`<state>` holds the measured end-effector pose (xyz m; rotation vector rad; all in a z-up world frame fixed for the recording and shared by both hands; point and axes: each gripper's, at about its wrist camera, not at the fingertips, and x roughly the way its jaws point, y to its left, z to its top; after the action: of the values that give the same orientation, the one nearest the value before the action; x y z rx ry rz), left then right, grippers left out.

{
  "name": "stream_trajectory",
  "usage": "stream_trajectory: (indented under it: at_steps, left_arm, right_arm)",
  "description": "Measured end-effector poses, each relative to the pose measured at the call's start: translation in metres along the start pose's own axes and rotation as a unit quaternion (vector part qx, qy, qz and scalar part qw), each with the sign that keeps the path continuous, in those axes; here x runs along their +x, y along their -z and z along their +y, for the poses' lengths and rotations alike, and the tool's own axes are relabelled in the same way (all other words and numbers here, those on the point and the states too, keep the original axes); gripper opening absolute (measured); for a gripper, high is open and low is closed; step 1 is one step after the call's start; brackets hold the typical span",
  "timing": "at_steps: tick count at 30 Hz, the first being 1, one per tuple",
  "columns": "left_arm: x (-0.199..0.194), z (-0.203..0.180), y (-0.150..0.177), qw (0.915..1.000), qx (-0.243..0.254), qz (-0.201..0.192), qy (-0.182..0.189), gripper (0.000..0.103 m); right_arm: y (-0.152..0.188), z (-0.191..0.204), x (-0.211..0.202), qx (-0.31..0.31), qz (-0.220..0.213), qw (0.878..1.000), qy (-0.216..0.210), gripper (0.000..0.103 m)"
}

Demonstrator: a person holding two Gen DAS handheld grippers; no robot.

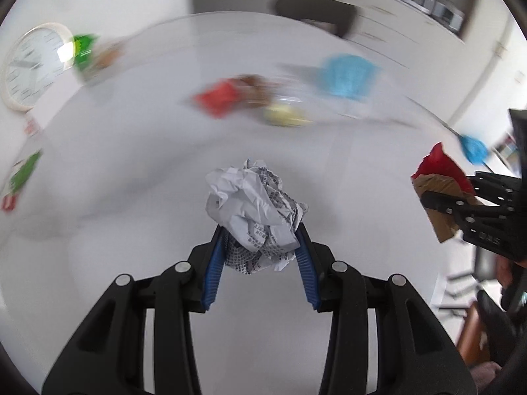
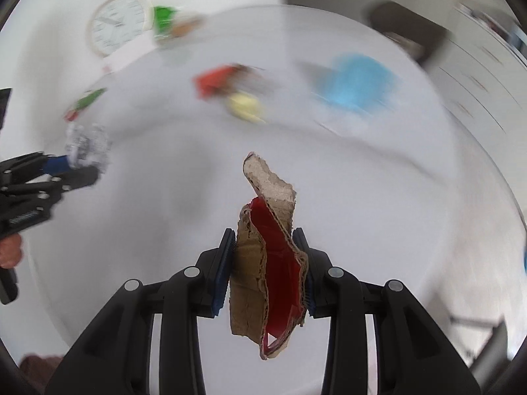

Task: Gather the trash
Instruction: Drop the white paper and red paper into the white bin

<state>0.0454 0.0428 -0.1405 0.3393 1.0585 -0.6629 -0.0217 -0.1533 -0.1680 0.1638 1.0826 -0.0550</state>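
Observation:
My left gripper [image 1: 262, 233] is shut on a crumpled ball of printed paper [image 1: 253, 204] and holds it above the white table [image 1: 131, 171]. It also shows in the right wrist view [image 2: 82, 161] at the left, with the paper ball [image 2: 87, 144] in it. My right gripper [image 2: 265, 247] is shut on a torn piece of brown and red cardboard [image 2: 266, 256], held above the table. In the left wrist view the right gripper [image 1: 461, 210] is at the right edge with the cardboard [image 1: 438, 184].
Blurred on the far table: a red wrapper [image 1: 219, 97], a yellow item [image 1: 285, 115], a blue bag [image 1: 347, 77], green packets [image 1: 84, 49] [image 1: 23, 172]. A white wall clock [image 1: 33, 65] leans at the left. A dark chair [image 1: 313, 10] stands behind.

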Motion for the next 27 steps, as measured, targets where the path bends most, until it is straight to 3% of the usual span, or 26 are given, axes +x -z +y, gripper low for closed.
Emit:
stream_trajectory:
  at_steps: [3,6,11,13,15,16,18,20,27]
  left_arm:
    - [-0.004,-0.058,0.002,0.9987,0.038,0.003,0.034,0.041]
    - [-0.005,-0.125,0.002,0.9937,0.076,0.013,0.081,0.041]
    - [0.004,-0.209,0.005,0.9852,0.133,0.024,0.105,0.041]
    - [0.012,-0.238,0.006,0.9826,0.150,0.033,0.104,0.041]
    - [0.021,-0.259,0.008,0.9810,0.158,0.045,0.102,0.041]
    - [0.025,-0.271,0.010,0.9797,0.163,0.053,0.103,0.041]
    - [0.030,-0.289,0.014,0.9781,0.171,0.062,0.100,0.041]
    - [0.036,-0.306,0.020,0.9749,0.185,0.074,0.100,0.041]
    - [0.070,-0.368,0.042,0.9594,0.227,0.110,0.128,0.042]
  right_arm:
    - [0.056,-0.065,-0.026,0.058,0.011,0.997,0.043,0.037]
    - [0.111,-0.124,-0.024,0.113,0.034,0.990,0.073,0.038]
    - [0.191,-0.198,0.035,0.184,0.094,0.977,0.054,0.041]
    - [0.216,-0.214,0.066,0.193,0.115,0.973,0.045,0.046]
    - [0.232,-0.224,0.089,0.205,0.141,0.967,0.043,0.068]
    - [0.241,-0.230,0.099,0.214,0.153,0.964,0.047,0.073]
    - [0.252,-0.238,0.099,0.222,0.154,0.961,0.054,0.085]
    - [0.261,-0.245,0.087,0.235,0.139,0.961,0.053,0.090]
    - [0.276,-0.269,-0.001,0.252,0.069,0.962,0.083,0.097]
